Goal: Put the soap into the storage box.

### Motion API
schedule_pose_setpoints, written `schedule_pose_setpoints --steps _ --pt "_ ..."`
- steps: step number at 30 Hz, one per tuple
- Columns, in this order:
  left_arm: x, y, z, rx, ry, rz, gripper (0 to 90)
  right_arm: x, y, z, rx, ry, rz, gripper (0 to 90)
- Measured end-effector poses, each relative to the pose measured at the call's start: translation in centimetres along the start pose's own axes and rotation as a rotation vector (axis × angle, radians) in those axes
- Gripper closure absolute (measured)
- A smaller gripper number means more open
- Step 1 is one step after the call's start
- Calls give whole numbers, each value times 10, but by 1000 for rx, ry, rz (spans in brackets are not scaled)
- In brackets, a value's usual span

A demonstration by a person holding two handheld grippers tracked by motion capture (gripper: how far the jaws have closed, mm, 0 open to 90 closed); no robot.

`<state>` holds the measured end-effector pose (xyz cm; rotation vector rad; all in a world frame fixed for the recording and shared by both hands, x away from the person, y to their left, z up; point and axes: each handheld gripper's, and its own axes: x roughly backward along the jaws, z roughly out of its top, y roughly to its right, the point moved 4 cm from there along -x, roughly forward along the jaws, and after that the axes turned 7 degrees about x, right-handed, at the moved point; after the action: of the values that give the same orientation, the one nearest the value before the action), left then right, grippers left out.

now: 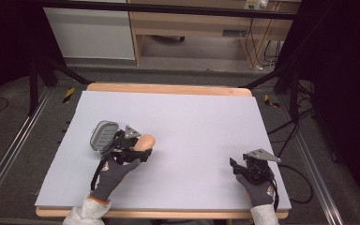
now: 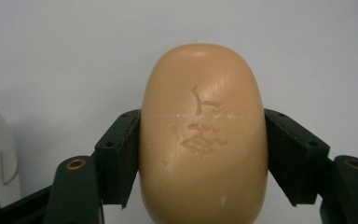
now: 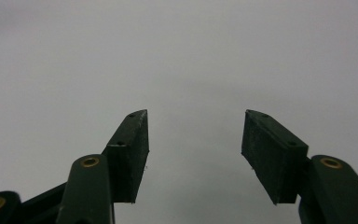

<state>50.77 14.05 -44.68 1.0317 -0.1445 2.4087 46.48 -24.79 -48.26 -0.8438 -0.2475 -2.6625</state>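
The left gripper (image 2: 203, 140) pinched a tan bar of soap (image 2: 204, 135) between its fingers, just beside a grey soap dish (image 1: 104, 135) on the desk (image 1: 192, 122). The right gripper (image 3: 194, 140) rested well apart, fingers spread around nothing.

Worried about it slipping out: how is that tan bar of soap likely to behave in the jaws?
The bar of soap looks smooth and rounded, so it could slip from the left hand-held gripper, whose jaws press its curved sides. It seems stiff, but the nicks on its face suggest it dents easily.
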Motion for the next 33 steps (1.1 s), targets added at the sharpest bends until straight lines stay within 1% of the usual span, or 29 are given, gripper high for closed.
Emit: schedule_pose_setpoints --steps 3,4,5,7,8,10,14,15,16,18,19,20,25,27,28,33 --pt "5 -5 -2 16 13 3 319 0 0 0 1 0 0 413" --pt "7 -7 -3 13 10 4 319 0 0 0 3 1 0 413" --pt "8 -8 -4 22 17 6 319 0 0 0 3 0 0 413" --pt "11 -11 -6 23 17 10 319 0 0 -1 -3 -4 6 413" --pt "13 -13 -7 28 21 11 319 -1 0 -1 2 -3 -1 413" --pt "16 -16 -9 28 18 12 319 -1 0 -1 2 -3 0 413" --pt "21 -22 -11 44 32 17 319 0 0 -1 4 -1 1 413" --pt "23 -24 -12 42 29 17 319 0 0 -1 4 -1 1 413" --pt "25 -26 -12 53 36 18 319 0 0 -1 3 0 1 413" --pt "28 -30 -12 60 41 24 319 -1 0 -1 -1 -3 2 413" --pt "29 -32 -12 61 38 25 319 -1 0 -1 4 -2 2 413" --pt "30 -34 -11 70 45 25 319 -1 0 -1 4 -2 2 413" --pt "35 -44 -6 84 57 37 319 0 0 -1 -2 -3 4 413" --pt "37 -50 -3 90 62 51 319 0 0 -1 -9 -1 7 413" --pt "39 -52 -2 94 65 55 319 0 1 -1 -1 -1 3 413" --pt "45 -65 2 113 76 74 319 -1 0 -1 1 -4 2 414"
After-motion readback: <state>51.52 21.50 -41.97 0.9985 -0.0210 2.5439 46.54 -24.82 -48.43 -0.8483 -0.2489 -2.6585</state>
